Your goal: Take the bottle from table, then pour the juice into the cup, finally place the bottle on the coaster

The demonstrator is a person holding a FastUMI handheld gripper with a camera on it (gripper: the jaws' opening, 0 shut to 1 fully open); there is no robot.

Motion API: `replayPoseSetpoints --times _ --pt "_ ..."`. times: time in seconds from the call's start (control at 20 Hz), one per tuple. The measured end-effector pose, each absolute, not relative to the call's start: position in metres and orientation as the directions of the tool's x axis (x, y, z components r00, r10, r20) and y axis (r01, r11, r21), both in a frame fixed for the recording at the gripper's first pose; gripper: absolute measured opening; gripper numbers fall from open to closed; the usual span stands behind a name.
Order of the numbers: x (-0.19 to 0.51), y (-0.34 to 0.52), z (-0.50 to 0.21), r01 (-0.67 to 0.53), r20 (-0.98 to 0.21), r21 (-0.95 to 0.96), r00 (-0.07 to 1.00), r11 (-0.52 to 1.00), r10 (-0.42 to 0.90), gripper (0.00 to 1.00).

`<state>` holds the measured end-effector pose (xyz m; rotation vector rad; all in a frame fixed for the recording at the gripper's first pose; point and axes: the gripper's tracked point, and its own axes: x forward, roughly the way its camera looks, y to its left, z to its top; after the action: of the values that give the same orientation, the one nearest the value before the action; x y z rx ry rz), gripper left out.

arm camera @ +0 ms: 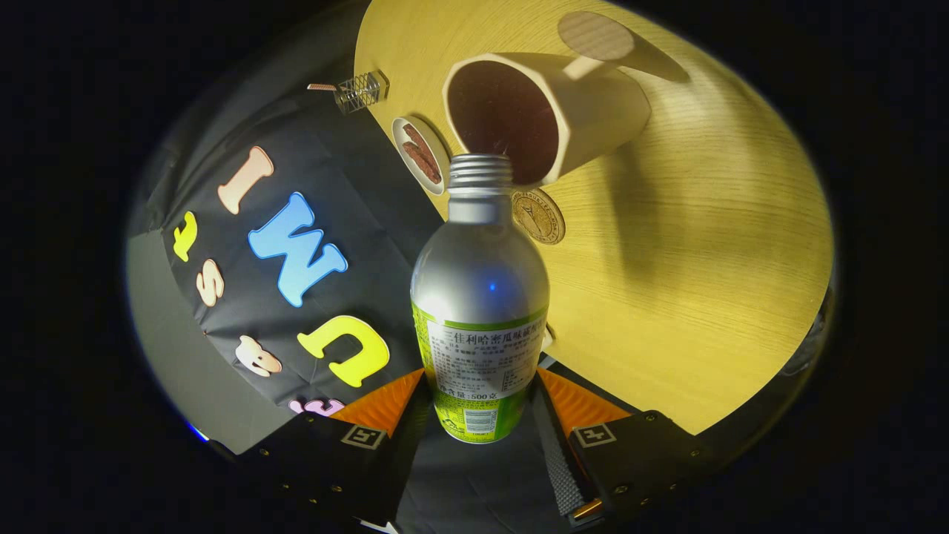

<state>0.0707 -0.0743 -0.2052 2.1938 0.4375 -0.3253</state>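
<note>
A silver bottle [480, 297] with a green and white label sits between my two fingers, and my gripper [478, 404] is shut on its lower body. The bottle is tipped so its open threaded neck [480, 172] points at the mouth of a cream cup [549, 111] with a dark inside, standing on the wooden table [689, 282]. The neck's rim is right at the cup's lip. A round brown coaster [538, 216] lies on the table just beside the bottle's shoulder, below the cup. No stream of juice can be made out.
A small white dish [421, 156] with brown sticks lies by the cup near the table's edge. A clear wire-patterned holder [361, 91] stands further along that edge. A round wooden disc [595, 35] lies beyond the cup. Bare wood stretches past the coaster.
</note>
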Motion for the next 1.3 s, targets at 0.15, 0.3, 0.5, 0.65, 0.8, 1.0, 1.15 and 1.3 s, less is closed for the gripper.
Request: replayPoseSetpoints --times 0.15,0.3,0.5,0.65,0.8,1.0,1.15,1.3 --pt "0.069 -0.071 -0.203 0.422 -0.377 0.708 0.904 -0.567 0.201 0.77" --pt "0.069 -0.070 -0.206 0.426 -0.386 0.723 0.902 -0.544 0.193 0.77" --pt "0.070 -0.070 -0.220 0.433 -0.409 0.751 0.898 -0.499 0.163 0.77" --pt "0.070 -0.066 -0.234 0.460 -0.446 0.777 0.884 -0.430 0.141 0.77" --pt "0.070 -0.068 -0.244 0.472 -0.462 0.812 0.879 -0.343 0.117 0.77" --pt "0.066 -0.075 -0.259 0.488 -0.483 0.846 0.872 -0.214 0.078 0.77" --pt "0.061 -0.071 -0.270 0.508 -0.503 0.857 0.861 -0.081 0.077 0.77" --pt "0.058 -0.079 -0.275 0.514 -0.513 0.858 0.857 0.004 0.045 0.77"
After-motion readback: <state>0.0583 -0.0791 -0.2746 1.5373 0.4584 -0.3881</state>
